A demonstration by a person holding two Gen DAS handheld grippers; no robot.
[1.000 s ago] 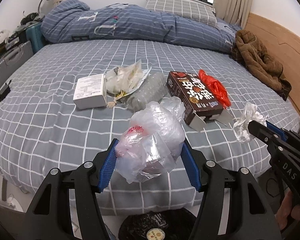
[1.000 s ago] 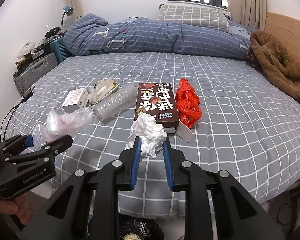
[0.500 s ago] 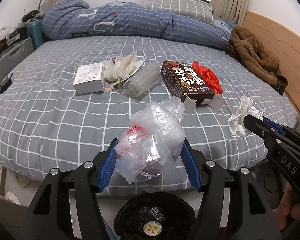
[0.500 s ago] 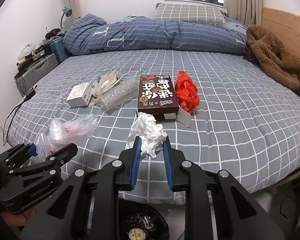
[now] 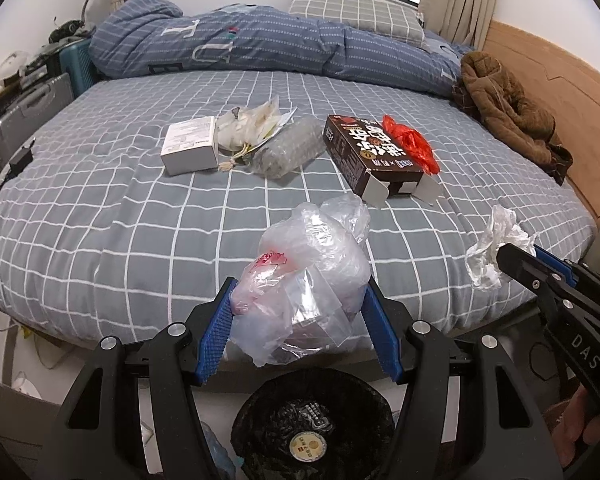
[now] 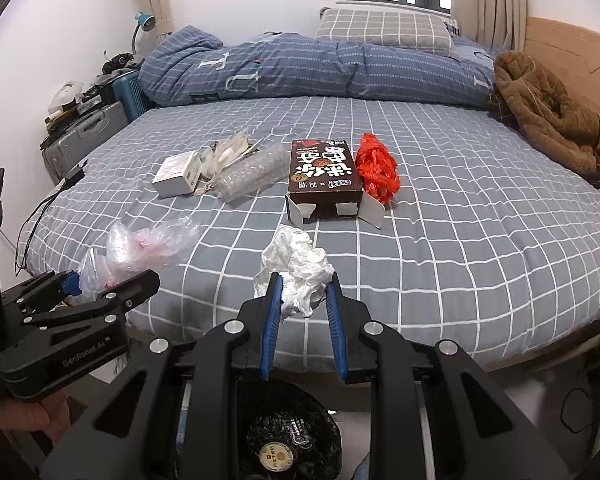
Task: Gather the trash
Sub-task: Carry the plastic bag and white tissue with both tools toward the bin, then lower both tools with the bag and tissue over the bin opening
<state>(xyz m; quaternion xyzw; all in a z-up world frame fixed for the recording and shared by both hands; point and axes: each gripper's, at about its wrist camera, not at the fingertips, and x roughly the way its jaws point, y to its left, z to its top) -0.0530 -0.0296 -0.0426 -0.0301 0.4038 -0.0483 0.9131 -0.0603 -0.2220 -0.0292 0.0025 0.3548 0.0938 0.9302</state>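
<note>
Left wrist view: left gripper (image 5: 298, 322) clamps a crumpled plastic bag (image 5: 308, 276) at lower centre, above the bin (image 5: 312, 424). Judged light, soft, slippery; hold the bunched middle.

Right wrist view: right gripper (image 6: 302, 316), jaws narrow, pinches a tissue wad (image 6: 296, 272) at centre. Judged featherlight, easily torn.

The bed (image 5: 100, 216) wears grey sheets checked in white; the quilt (image 5: 260, 48) is blue with pale stripes; a dark brown box (image 5: 370, 154) lies beside a red bag (image 5: 410, 144); crumpled tissue (image 6: 296, 268) white; jacket (image 5: 508, 108) brown.
</note>
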